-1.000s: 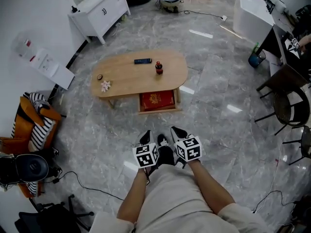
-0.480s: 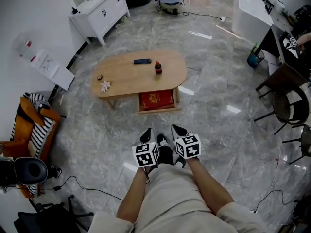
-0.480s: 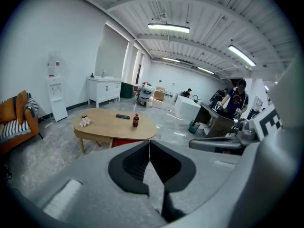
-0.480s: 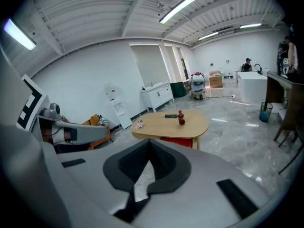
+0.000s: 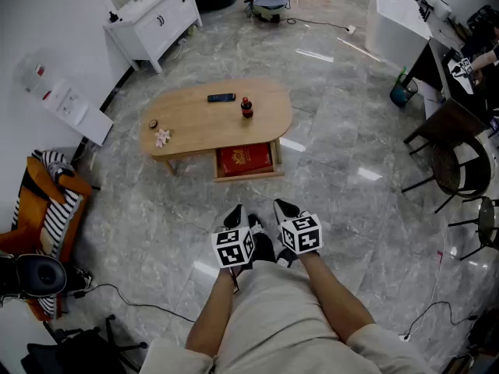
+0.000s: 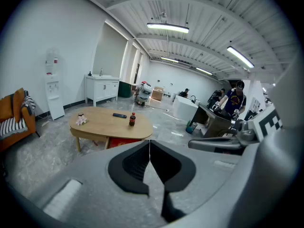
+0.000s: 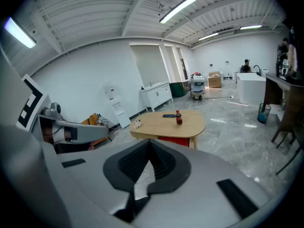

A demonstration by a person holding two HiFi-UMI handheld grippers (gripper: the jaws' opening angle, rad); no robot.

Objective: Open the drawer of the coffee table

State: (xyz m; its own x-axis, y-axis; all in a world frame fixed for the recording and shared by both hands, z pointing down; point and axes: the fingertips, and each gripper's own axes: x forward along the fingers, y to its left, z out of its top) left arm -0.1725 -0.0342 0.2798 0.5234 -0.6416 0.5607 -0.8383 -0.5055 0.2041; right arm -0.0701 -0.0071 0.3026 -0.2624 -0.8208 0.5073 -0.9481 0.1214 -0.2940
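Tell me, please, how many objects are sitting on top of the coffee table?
4: a dark remote near the far edge, a bottle right of it, a small round object at the left end, a pale pinkish item beside that. None appear hidden.

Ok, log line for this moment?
left gripper: shut, empty; right gripper: shut, empty; drawer: looks open, red item inside; coffee table: ahead
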